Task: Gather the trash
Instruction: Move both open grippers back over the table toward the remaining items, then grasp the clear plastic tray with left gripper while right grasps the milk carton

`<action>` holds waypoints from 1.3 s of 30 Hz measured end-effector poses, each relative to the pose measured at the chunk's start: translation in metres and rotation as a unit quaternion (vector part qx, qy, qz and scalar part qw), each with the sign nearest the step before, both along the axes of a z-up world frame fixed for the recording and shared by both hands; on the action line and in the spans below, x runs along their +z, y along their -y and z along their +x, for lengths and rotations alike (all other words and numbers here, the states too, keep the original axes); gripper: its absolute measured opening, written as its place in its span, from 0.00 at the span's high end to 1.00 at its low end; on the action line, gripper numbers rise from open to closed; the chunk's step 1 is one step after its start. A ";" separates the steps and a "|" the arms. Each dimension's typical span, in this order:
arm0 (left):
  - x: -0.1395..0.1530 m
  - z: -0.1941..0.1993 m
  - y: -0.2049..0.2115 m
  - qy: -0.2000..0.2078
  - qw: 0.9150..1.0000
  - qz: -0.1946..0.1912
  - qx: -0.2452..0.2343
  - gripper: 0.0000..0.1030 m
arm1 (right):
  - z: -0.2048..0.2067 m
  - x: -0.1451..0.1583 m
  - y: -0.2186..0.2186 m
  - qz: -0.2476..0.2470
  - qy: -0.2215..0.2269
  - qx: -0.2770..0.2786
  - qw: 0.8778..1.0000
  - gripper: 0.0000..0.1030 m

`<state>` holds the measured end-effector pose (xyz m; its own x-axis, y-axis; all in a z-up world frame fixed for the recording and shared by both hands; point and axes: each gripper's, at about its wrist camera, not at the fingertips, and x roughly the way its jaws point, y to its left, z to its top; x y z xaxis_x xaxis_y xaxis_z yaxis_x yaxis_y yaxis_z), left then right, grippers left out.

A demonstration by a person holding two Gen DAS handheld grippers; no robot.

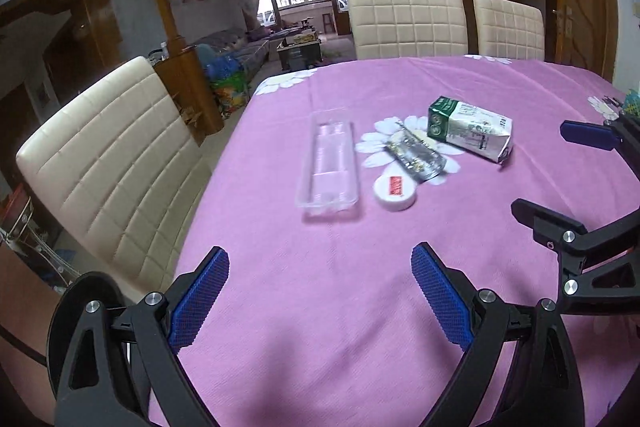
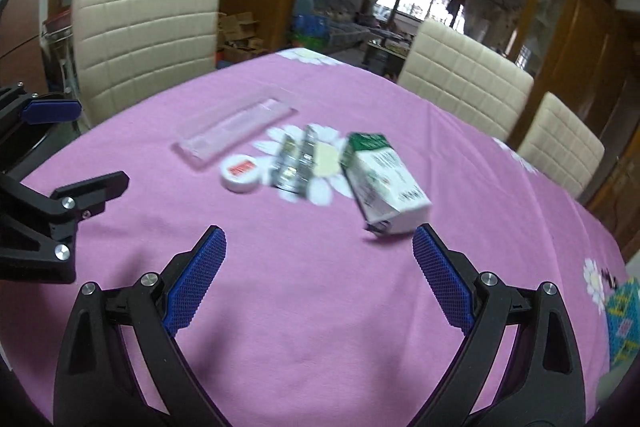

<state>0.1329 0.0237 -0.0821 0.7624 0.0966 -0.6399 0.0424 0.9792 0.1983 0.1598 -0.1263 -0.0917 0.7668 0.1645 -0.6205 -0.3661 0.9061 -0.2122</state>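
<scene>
Four pieces of trash lie on the pink tablecloth (image 1: 400, 79): a clear plastic tray (image 1: 328, 163) (image 2: 236, 129), a small white round lid with a red label (image 1: 394, 193) (image 2: 240, 173), a crumpled silver foil wrapper (image 1: 416, 153) (image 2: 296, 163) and a green-and-white carton (image 1: 468, 133) (image 2: 380, 179) on its side. My left gripper (image 1: 320, 259) (image 2: 92, 147) hovers open, short of the tray and lid. Open as well, my right gripper (image 2: 320, 239) (image 1: 552, 171) has its right fingertip close to the carton's near end. Neither holds anything.
Cream padded chairs stand along the table's left side (image 1: 108, 163) and far side (image 1: 408, 23) (image 2: 460, 83). A colourful patterned object (image 2: 624, 311) sits at the table's right edge. The cloth in front of both grippers is bare.
</scene>
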 end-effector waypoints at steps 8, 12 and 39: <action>0.000 0.015 0.031 0.000 1.000 -0.010 -0.017 0.12 | 0.022 -0.005 0.042 0.050 -0.022 -0.018 0.998 0.09; -0.001 0.023 0.038 0.003 1.000 -0.010 -0.029 0.12 | 0.035 -0.006 0.060 0.085 -0.040 -0.026 0.995 0.09; -0.041 0.123 -0.018 -0.072 0.997 -0.010 0.015 0.13 | 0.119 -0.023 0.029 0.065 -0.087 -0.055 0.993 0.26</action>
